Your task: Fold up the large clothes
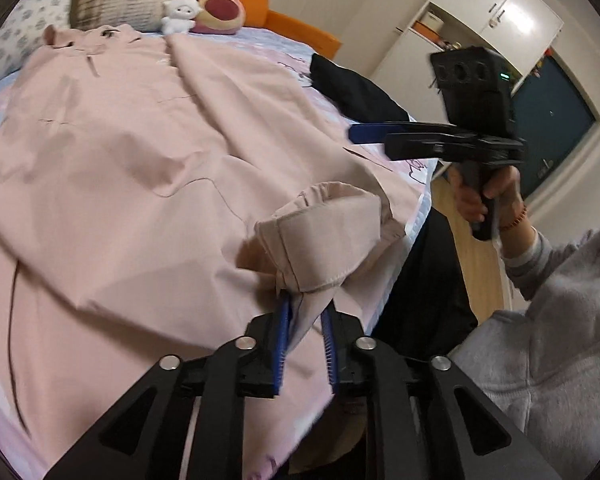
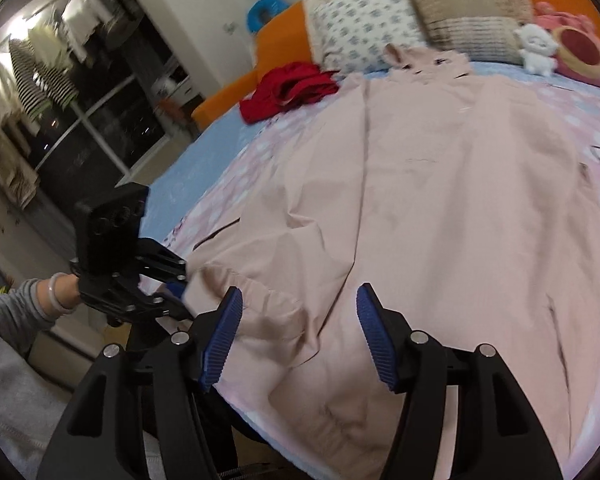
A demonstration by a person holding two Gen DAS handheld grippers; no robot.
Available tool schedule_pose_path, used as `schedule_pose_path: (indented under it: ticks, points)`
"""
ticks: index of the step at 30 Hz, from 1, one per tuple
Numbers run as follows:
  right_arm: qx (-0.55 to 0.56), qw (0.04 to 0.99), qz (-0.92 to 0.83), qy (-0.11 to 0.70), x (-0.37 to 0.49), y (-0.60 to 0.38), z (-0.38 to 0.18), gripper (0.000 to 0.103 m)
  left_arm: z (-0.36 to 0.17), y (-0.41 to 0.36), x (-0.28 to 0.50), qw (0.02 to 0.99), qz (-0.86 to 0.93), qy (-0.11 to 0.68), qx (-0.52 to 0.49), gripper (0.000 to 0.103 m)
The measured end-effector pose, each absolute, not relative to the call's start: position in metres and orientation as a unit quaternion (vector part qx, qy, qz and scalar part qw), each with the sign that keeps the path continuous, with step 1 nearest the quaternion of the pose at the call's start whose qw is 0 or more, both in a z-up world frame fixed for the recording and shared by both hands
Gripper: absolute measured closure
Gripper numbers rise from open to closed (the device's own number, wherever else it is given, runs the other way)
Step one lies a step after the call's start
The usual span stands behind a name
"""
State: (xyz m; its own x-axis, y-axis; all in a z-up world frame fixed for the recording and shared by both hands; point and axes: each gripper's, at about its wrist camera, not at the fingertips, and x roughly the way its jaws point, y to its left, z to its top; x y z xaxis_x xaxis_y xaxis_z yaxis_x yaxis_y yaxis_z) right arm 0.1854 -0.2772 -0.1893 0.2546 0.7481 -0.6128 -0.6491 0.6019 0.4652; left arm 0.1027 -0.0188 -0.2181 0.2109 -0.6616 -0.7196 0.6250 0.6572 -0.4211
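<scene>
Evidently a pink garment lies spread over a bed, one gripper pinching its cuff.

Ahead of both grippers the blue-and-pink patterned sheet runs to an orange headboard with a floral pillow, a knitted cushion, a white plush toy and a pink plush. The left gripper has its blue pads closed on the sleeve cuff, lifted just before it. The right gripper hovers over the near hem with fingers spread, holding nothing. A red cloth sits far left of it near the pillow; a black garment lies past the right gripper at the bed's edge. White cupboards and a dark window flank the room.
</scene>
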Motion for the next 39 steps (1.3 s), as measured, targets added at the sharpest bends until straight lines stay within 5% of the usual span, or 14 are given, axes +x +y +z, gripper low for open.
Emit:
schedule_pose_path:
  ticks: [2, 9, 13, 15, 21, 32, 39]
  points:
    - [0.053, 0.775, 0.465, 0.426, 0.192, -0.264, -0.195, 0.043, -0.209, -0.010, 0.086, 0.782, -0.410, 0.469, -0.016, 0.065]
    - [-0.020, 0.727, 0.521, 0.447, 0.179, -0.225, -0.220, 0.044, -0.182, 0.031, 0.066, 0.801, -0.375, 0.460, -0.073, 0.061]
    - [-0.047, 0.723, 0.517, 0.456, 0.178, -0.221, -0.226, 0.044, -0.181, 0.015, 0.061, 0.792, -0.366, 0.487, -0.024, 0.060]
    - [-0.043, 0.729, 0.510, 0.455, 0.186, -0.225, -0.223, 0.044, -0.179, 0.005, 0.055, 0.782, -0.385, 0.490, -0.015, 0.028]
    - [-0.018, 0.748, 0.496, 0.440, 0.228, -0.223, -0.203, 0.042, -0.148, 0.025, 0.043, 0.805, -0.414, 0.419, -0.068, 0.009]
    - [0.009, 0.779, 0.446, 0.441, 0.373, -0.141, -0.196, 0.042, -0.228, 0.158, 0.144, 0.822, -0.204, 0.428, -0.317, 0.009]
    - [0.103, 0.802, 0.375, 0.454, 0.520, -0.098, -0.218, 0.042, -0.242, 0.192, 0.232, 0.829, -0.098, 0.424, -0.352, 0.009]
